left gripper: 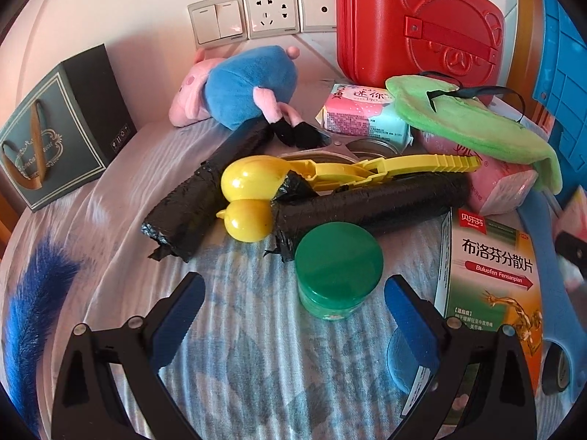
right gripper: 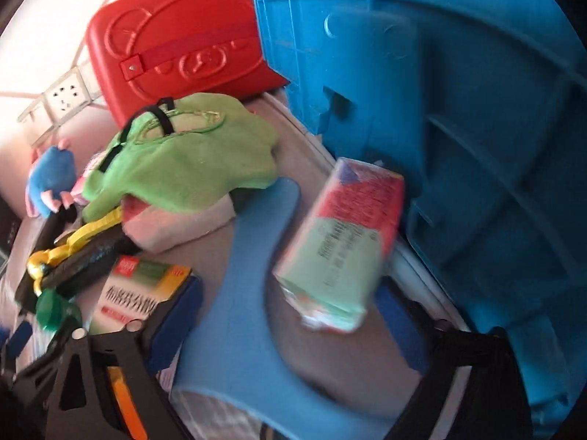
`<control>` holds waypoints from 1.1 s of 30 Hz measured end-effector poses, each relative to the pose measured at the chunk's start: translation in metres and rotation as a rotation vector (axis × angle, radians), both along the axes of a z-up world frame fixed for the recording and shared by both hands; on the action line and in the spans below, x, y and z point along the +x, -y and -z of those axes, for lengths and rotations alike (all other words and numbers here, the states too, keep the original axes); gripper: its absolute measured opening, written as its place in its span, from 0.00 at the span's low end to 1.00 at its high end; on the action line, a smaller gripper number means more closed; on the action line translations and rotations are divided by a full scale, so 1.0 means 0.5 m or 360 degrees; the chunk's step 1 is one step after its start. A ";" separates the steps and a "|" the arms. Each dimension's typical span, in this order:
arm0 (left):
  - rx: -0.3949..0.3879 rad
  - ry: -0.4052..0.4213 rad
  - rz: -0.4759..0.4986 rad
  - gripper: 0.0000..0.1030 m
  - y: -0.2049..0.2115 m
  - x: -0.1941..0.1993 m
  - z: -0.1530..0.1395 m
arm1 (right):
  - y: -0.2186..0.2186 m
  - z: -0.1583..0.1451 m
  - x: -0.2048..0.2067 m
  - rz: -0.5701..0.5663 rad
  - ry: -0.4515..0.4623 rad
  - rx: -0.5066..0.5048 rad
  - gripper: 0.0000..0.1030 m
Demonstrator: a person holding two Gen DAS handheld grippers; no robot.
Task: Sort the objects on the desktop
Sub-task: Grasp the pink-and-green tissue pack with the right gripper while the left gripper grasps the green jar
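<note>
In the left wrist view my left gripper [left gripper: 293, 280] stands open over the striped cloth. A green-lidded jar [left gripper: 337, 267] stands just ahead of its fingertips, nearer the right finger, and touches neither. Beside that finger stands a medicine box [left gripper: 491, 275]. In the right wrist view my right gripper [right gripper: 288, 293] is open, its blue pads wide apart. A blurred pink and green tissue pack [right gripper: 337, 245] sits between and ahead of the fingertips, close to the right pad; the left pad is clear of it. Whether the pack rests on the table I cannot tell.
A blue crate [right gripper: 440, 110] fills the right side. A red case [left gripper: 414, 25], green cloth [left gripper: 473, 121], plush pig [left gripper: 242, 80], yellow clamp toy [left gripper: 256, 187], two black rolls [left gripper: 367, 205], a curved blue foam piece [right gripper: 249, 256] and a dark gift bag [left gripper: 55, 128] crowd the table.
</note>
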State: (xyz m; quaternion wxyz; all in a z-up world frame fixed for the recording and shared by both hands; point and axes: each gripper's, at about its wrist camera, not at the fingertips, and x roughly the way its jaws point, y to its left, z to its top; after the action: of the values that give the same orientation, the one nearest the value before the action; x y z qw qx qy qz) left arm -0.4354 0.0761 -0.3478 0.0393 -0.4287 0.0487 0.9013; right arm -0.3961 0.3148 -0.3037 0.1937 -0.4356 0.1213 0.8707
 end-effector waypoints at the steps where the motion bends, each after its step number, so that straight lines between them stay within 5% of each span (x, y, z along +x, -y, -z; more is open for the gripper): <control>1: 0.0003 0.0006 0.0002 0.97 0.000 -0.002 0.003 | 0.000 0.000 -0.002 0.0012 -0.0003 0.0019 0.61; 3: -0.0006 0.0020 0.0005 0.97 -0.002 -0.005 0.009 | -0.007 0.011 -0.015 0.0042 0.0030 -0.0031 0.62; 6: 0.0000 0.0024 0.0011 0.97 -0.003 -0.007 0.012 | -0.020 0.024 -0.019 0.0100 0.0047 -0.0053 0.83; 9: 0.0013 0.0019 0.0030 0.97 -0.008 -0.011 0.012 | -0.022 0.031 -0.029 0.0090 0.0060 -0.0054 0.84; 10: 0.0008 0.0017 0.0031 0.97 -0.010 -0.013 0.012 | -0.024 0.031 -0.032 0.0086 0.0048 -0.0064 0.82; 13: 0.0025 0.0020 0.0042 0.94 -0.014 -0.017 0.014 | -0.021 0.031 -0.042 0.0086 0.0059 -0.0008 0.52; 14: 0.0025 0.0028 0.0043 0.91 -0.015 -0.020 0.016 | -0.022 0.030 -0.043 0.0086 0.0058 -0.0015 0.51; 17: 0.0090 0.0063 0.0044 0.71 -0.012 -0.028 0.018 | -0.026 0.028 -0.040 0.0072 0.0056 -0.0036 0.46; 19: 0.0105 0.0062 0.0078 0.45 -0.016 -0.026 0.013 | -0.024 0.027 -0.037 0.0056 0.0045 -0.0034 0.44; 21: 0.0075 0.0043 0.0101 0.39 -0.021 -0.020 0.011 | -0.021 0.024 -0.031 0.0039 0.0028 -0.0032 0.43; 33: 0.0225 0.0012 0.0109 0.39 0.030 0.002 -0.005 | 0.004 0.001 0.006 -0.0003 -0.0077 -0.0012 0.40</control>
State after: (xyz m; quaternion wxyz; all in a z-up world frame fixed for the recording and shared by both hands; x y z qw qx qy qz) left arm -0.4343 0.0614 -0.3454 0.1004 -0.4265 -0.0006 0.8989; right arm -0.3932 0.3130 -0.3040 0.1882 -0.4153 0.1286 0.8807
